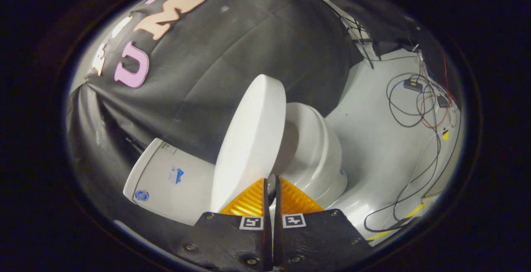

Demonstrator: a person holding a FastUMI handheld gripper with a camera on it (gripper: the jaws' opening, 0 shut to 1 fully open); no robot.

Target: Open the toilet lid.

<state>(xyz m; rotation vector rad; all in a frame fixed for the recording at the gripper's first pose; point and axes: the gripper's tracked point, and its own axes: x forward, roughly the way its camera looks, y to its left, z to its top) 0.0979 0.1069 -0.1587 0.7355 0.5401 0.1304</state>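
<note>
The white toilet stands just ahead of my fingers, and it appears tipped sideways in the rotated gripper view. Its lid (249, 139) is lifted off the seat (309, 139) and stands about halfway up, with the bowl opening showing behind it. The tank (166, 176), which carries small stickers, lies beyond the lid's outer face. My gripper (271, 183) is shut, its orange fingers (249, 201) pressed together with only a thin dark slit between them. The tips rest against the lid's lower rim. The lid is not clamped between them.
The booth's black cloth wall (232, 56) hangs behind the toilet. A white floor (373, 139) spreads beside the bowl. Loose black and red cables (419, 110) with small boxes lie on it, and yellow tape (408, 214) runs near its edge.
</note>
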